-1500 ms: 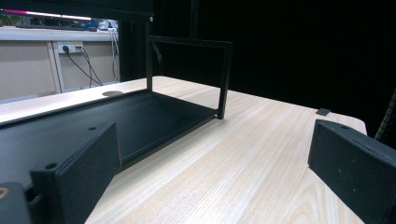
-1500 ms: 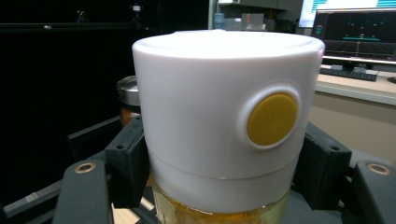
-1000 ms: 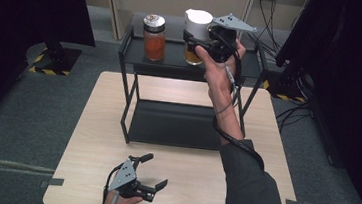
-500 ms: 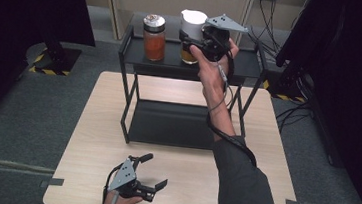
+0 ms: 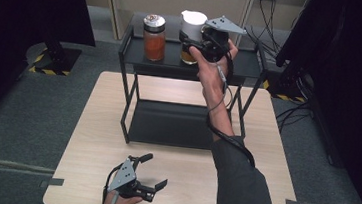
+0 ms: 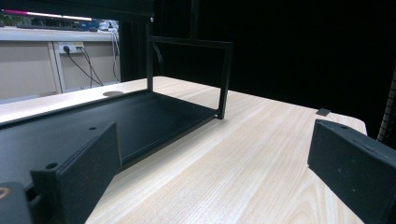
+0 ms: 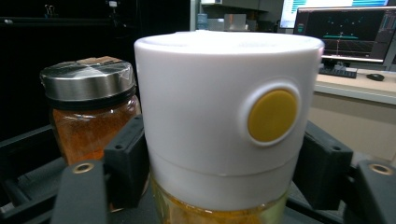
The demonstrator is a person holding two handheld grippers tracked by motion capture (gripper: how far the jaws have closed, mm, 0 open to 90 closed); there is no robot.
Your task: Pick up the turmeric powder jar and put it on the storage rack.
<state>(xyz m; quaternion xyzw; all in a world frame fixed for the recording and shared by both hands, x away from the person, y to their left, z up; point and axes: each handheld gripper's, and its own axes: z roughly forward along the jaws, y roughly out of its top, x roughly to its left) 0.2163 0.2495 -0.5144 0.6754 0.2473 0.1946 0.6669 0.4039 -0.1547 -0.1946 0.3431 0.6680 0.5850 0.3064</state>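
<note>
Left gripper (image 5: 148, 170), nearest, rests low at the front edge of the wooden table (image 5: 100, 139), jaws spread wide with nothing between them. Black two-tier rack (image 5: 127, 104) stands mid-table, its lower shelf bare. Right gripper (image 5: 190, 45), raised to the rack's top shelf, jaws pressed against both sides of a white-capped jar (image 7: 224, 116) of amber contents. Steel-lidded jar (image 5: 154, 37) of orange powder stands beside it on the same shelf.

White-lidded jar (image 7: 224, 121): base cut off below.
</note>
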